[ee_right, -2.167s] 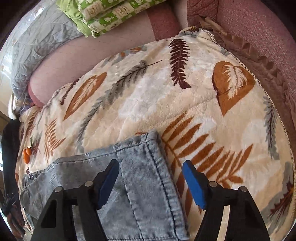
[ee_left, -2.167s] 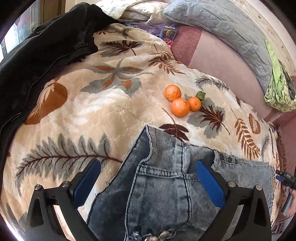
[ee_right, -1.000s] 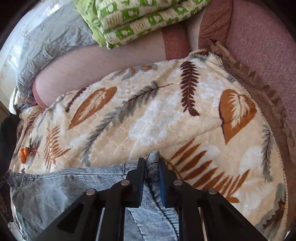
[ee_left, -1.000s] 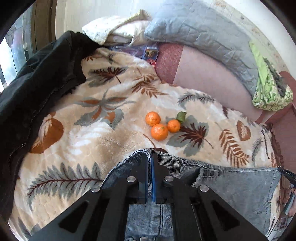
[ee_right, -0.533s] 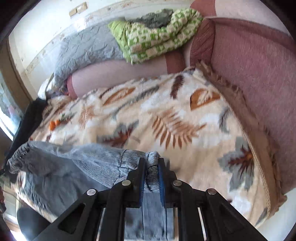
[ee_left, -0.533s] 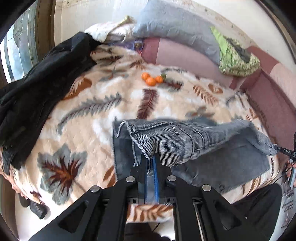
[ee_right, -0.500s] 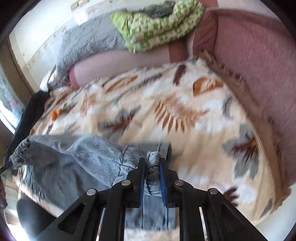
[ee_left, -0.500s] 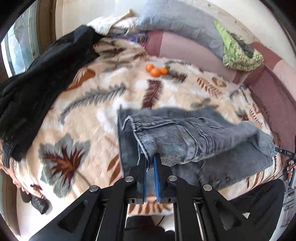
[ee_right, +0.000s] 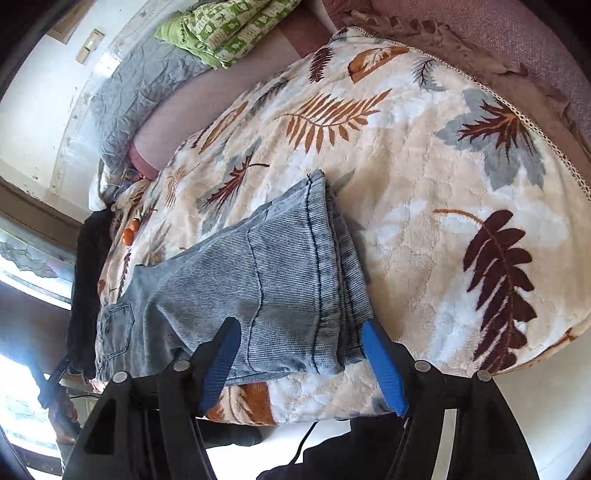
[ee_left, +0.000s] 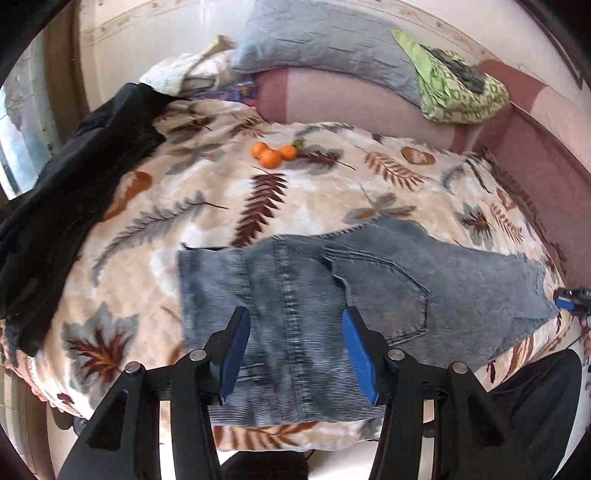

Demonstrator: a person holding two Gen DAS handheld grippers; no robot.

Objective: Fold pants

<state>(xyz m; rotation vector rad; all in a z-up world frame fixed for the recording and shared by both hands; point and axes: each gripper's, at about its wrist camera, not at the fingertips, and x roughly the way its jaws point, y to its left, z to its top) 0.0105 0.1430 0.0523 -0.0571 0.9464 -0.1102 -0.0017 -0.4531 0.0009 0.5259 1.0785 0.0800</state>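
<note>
Open blanket (ee_left: 332, 192) beyond the pants (ee_left: 332, 280); oranges (ee_left: 271, 155) and black jacket (ee_left: 74, 192) far-left.

**No legible text in either view**

No words, brand names, numbers or signs can be read. The green-and-white patterned folded cloth (ee_right: 225, 27) at the sofa's back edge carries small printed motifs, too small to make out as letters. The faded blue denim pants (ee_left: 332, 291) show stitching only, no readable label.

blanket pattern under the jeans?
Cream blanket with brown, orange and grey-blue leaf prints; clearest in the right wrist view.
</note>
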